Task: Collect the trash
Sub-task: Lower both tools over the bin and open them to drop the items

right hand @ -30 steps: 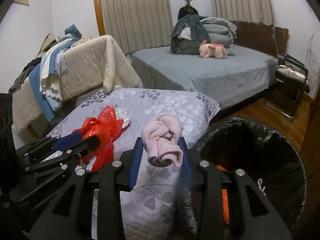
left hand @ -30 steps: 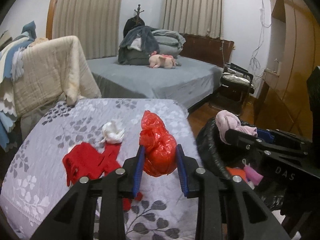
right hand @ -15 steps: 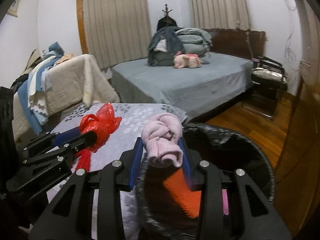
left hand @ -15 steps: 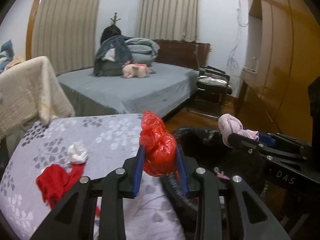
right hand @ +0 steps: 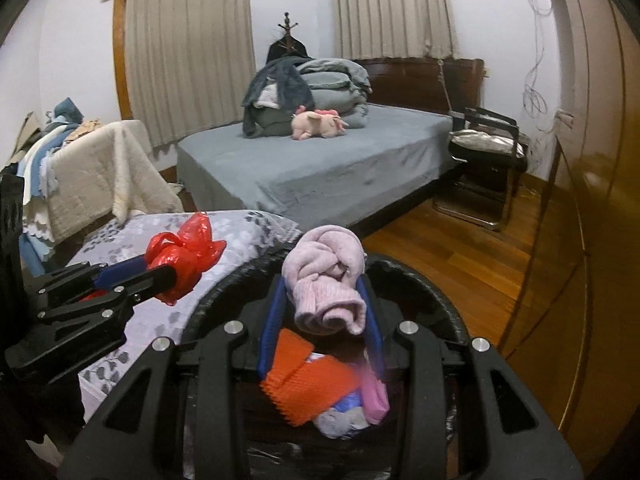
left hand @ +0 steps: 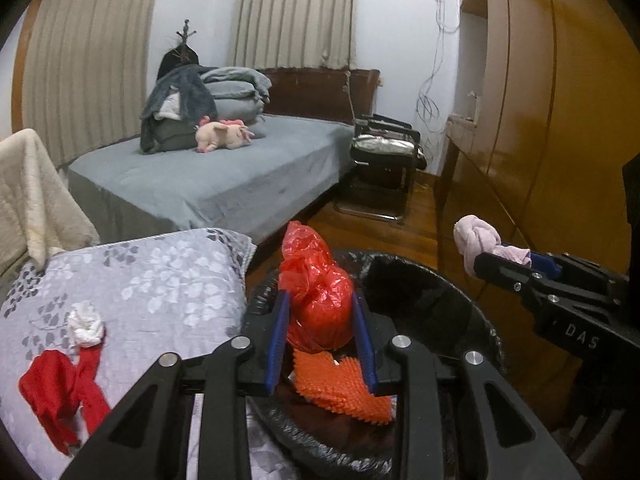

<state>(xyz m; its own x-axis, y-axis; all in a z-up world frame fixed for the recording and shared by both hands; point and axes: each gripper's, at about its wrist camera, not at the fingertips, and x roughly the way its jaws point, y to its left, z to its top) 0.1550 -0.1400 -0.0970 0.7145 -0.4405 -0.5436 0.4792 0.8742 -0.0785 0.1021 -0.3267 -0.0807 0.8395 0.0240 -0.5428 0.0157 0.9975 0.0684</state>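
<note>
My left gripper (left hand: 320, 320) is shut on a crumpled red plastic bag (left hand: 316, 292) and holds it over the black-lined trash bin (left hand: 460, 304). My right gripper (right hand: 326, 312) is shut on a rolled pink cloth (right hand: 326, 280), also above the bin (right hand: 432, 280). Inside the bin lie an orange spiky mat (right hand: 308, 388), a pink item (right hand: 374, 396) and a grey-blue wad. In the left wrist view the right gripper with the pink cloth (left hand: 478, 242) is at the right. In the right wrist view the left gripper with the red bag (right hand: 182, 256) is at the left.
A grey floral-covered table (left hand: 160, 280) stands left of the bin, with a red cloth (left hand: 64, 388) and a white crumpled wad (left hand: 86, 324) on it. Behind are a grey bed (left hand: 224, 176), a blanket-draped chair (left hand: 32, 196), a black chair (left hand: 384, 160) and a wooden wardrobe (left hand: 540, 120).
Both grippers have moved right from above the table to above the bin, each still holding its item. The bin's contents have come into view below them.
</note>
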